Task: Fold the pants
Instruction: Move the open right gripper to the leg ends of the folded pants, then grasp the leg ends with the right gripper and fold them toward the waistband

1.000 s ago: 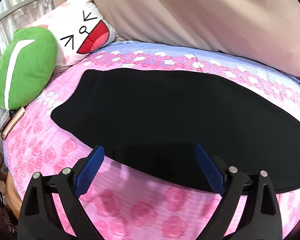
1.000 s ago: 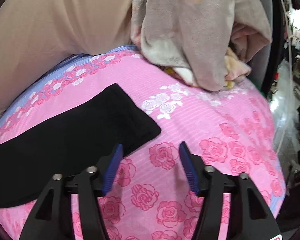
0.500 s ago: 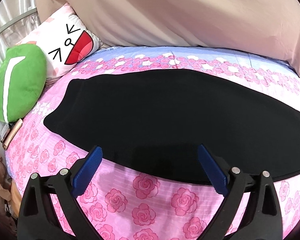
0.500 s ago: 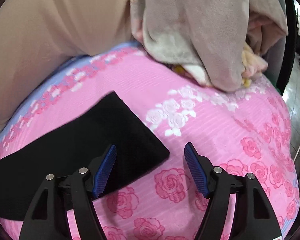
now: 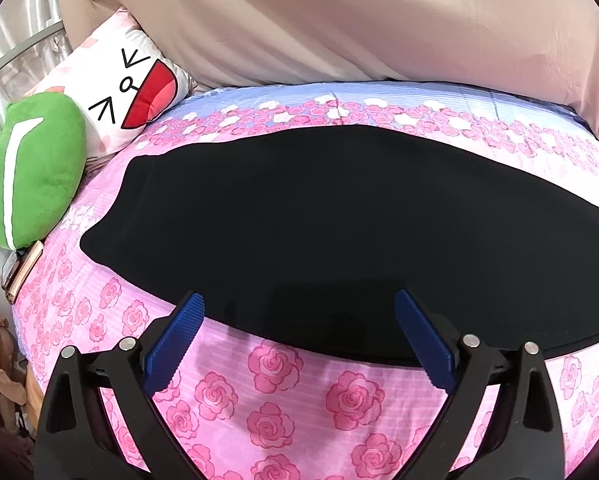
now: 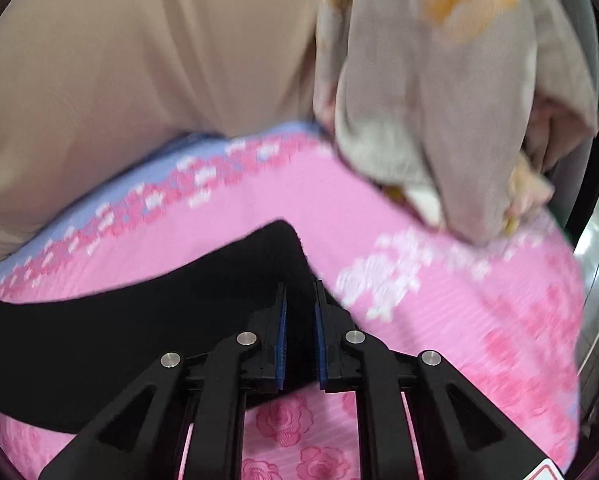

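Black pants (image 5: 339,224) lie flat and lengthwise on a pink rose-print bedsheet (image 5: 275,392). My left gripper (image 5: 299,312) is open, hovering just above the near edge of the pants, its blue pads (image 5: 175,344) wide apart. In the right wrist view my right gripper (image 6: 299,300) is shut on the hem end of the pants (image 6: 179,320), with black cloth pinched between the blue pads. The hem corner is lifted slightly off the sheet.
A green plush pillow (image 5: 31,168) and a white cartoon-face pillow (image 5: 127,84) sit at the left end. A beige curtain (image 5: 339,16) hangs behind the bed. A grey-beige blanket pile (image 6: 439,92) lies beyond the pants' hem. A phone (image 5: 19,272) rests at the bed's left edge.
My right gripper has moved left onto the pants' hem corner and closed on it. My left gripper has stayed open and drifted a little back from the pants' edge.
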`<state>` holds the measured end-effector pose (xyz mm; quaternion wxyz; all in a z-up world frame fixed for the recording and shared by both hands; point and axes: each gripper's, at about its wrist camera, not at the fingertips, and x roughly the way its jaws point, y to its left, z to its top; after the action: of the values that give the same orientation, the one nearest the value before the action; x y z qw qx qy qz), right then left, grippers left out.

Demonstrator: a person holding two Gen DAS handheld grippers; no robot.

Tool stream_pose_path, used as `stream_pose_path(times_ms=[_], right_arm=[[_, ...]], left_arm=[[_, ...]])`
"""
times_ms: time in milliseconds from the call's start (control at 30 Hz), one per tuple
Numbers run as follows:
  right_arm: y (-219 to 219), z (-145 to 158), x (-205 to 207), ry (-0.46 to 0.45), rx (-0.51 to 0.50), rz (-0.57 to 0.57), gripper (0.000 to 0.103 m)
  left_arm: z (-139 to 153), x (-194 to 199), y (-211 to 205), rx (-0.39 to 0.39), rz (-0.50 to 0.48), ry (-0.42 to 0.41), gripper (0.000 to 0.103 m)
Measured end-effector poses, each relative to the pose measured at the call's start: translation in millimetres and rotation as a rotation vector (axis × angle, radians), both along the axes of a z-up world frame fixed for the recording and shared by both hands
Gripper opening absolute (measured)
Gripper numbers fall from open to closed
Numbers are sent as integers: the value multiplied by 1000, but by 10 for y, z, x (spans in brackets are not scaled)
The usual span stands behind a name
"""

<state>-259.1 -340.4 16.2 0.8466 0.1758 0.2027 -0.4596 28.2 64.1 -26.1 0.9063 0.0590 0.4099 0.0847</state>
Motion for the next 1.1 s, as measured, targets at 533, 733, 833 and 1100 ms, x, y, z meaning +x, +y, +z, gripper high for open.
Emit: stream_pose_path(times_ms=[533, 733, 833, 1100], right_arm=[[-341, -508, 11, 40, 201, -67, 72], [-237, -327, 85, -102, 265, -17, 19], [150, 139, 380, -148, 184, 84, 18], [1629, 918, 1789, -68, -20, 462, 19]], left_arm=[[-116, 49, 184, -60, 30, 30, 94], [-122, 7, 404, -85, 46, 29, 94], [-112, -23, 526, -108, 49, 21, 94], [-120, -113, 755, -179, 30, 2, 94]])
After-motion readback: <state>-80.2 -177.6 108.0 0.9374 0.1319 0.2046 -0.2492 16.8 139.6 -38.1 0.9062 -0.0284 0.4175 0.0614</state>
